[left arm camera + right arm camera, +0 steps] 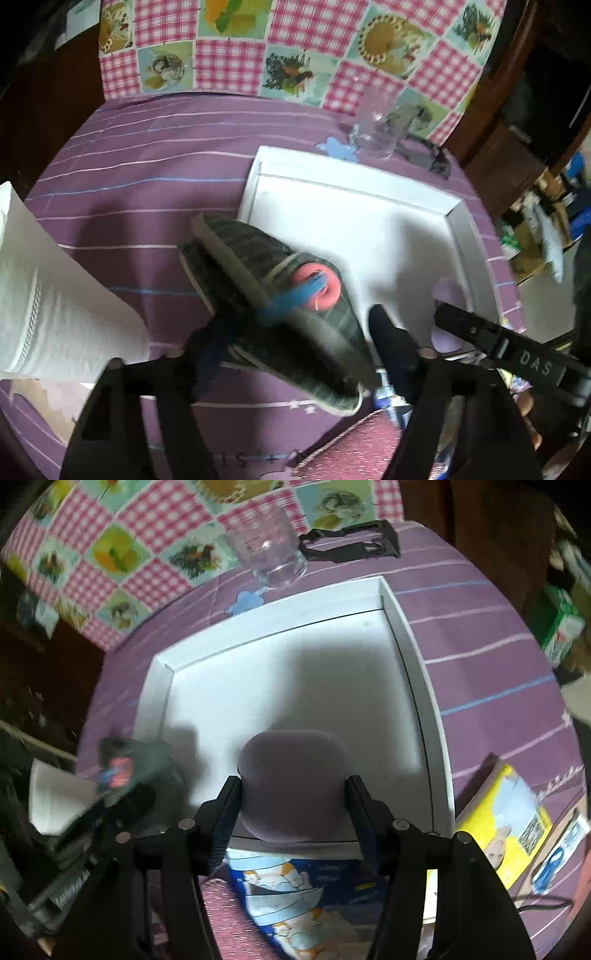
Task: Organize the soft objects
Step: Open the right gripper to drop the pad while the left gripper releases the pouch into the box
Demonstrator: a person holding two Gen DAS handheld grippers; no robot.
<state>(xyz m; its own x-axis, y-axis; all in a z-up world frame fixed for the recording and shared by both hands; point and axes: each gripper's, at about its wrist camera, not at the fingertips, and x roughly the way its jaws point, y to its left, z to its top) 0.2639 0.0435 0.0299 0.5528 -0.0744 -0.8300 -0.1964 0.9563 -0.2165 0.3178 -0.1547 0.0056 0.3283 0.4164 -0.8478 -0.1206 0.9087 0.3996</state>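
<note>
The left gripper (291, 354) is closest, and it is squeezed tight on a gray striped slipper (273, 295). The slipper has a pink ring and a blue tassel on top. It is held up in the air, tilted, right over the near-left corner of the white tray (456, 210). I think it is held there so it can go down into the tray.

The right gripper (293, 794) is clamped on a soft purple pad (293, 775). The two fingers (229, 794) press its sides, so it cannot slip. The pad hangs over the near edge of the tray (410, 627), about in the middle. The tray looks bare inside, so both soft things are probably on their way in.

The tray sits on a purple striped cloth (147, 166). It is likely there to keep the soft things in one spot. A glass (269, 550) stands just past the far edge of the tray, beside a small blue shape (247, 600). A black clip thing (354, 541) lies near the glass. A white paper roll (55, 295) is at the left edge of the cloth. A yellow box (506, 812) lies at the near right, beside the tray.

Both grippers are close together, so they could bump.
</note>
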